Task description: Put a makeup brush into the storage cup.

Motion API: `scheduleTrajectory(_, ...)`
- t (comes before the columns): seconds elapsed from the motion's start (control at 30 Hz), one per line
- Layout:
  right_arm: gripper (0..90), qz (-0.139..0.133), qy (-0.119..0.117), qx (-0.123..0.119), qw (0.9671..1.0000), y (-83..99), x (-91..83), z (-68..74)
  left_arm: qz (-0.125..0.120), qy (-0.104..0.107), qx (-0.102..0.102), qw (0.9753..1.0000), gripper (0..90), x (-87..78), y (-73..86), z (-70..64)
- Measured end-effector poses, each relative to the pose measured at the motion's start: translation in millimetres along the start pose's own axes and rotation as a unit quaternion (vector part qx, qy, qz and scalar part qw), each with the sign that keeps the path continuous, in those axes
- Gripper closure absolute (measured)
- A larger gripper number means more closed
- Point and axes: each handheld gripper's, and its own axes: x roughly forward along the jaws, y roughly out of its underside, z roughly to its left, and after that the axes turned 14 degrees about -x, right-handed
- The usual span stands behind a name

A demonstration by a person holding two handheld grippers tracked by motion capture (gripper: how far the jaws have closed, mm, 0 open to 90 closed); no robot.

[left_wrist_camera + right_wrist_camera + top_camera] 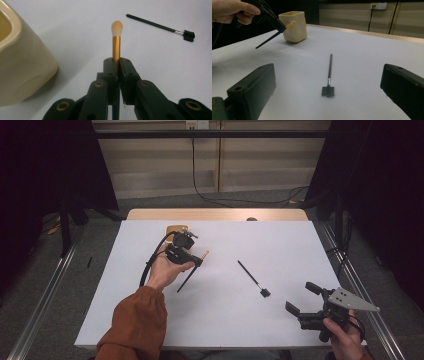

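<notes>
Left claw (117, 62) is clamped on the small makeup brush with a gold metal ferrule and pale soft tuft (116, 40), gripping it just below the ferrule so that the tuft points forward and the thin black handle trails back under the hand; in the high view that claw (192, 257) hangs above the white surface (280, 240), near the cream ceramic cup with rounded square walls (174, 230) at the far left; the right gripper view shows the brush tip (291, 24) just in front of the cup's wall (295, 28), tilted, and not yet over its mouth. The step in hand appears to be carrying this brush to the cup; the next move likely calls for lifting the tip above the rim, turning the brush more upright, then letting it drop inside. What the cup holds cannot be told; its inside is barely seen in the left gripper view (15, 50) and looks bare where it shows. Right claw (307, 297) stands wide apart near the front right corner, holding nothing; between its two halves in its own view lies the slim black brush with a flat black head (329, 75), flat on the surface, well apart from the cup; in my judgement it is the next thing to be picked up.
</notes>
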Motion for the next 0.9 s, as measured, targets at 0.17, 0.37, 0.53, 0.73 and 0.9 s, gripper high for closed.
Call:
scheduleTrajectory(0.17,0.0,-0.002,0.000,0.003,1.0000,-0.1,-0.3,0.1,-0.024,0.009,-0.003,0.9997,84.3,-6.0,0.2,2.5)
scheduleTrajectory(0.37,0.0,-0.001,0.000,0.001,1.0000,0.1,-0.3,-0.2,-0.062,0.035,-0.001,0.9974,84.3,-16.1,4.1,0.9)
scheduleTrajectory(0.53,0.0,-0.002,0.001,0.002,1.0000,-0.1,-0.6,0.3,-0.090,0.050,-0.001,0.9947,84.3,-22.6,7.0,-1.5)
scheduleTrajectory(0.73,0.0,-0.002,0.001,0.002,1.0000,-0.1,-0.6,0.2,-0.123,0.056,0.004,0.9908,84.3,-31.0,9.3,-5.5)
scheduleTrajectory(0.9,0.0,-0.002,0.001,0.002,1.0000,-0.1,-0.9,0.0,-0.155,0.068,0.001,0.9856,84.3,-37.2,12.8,-5.8)
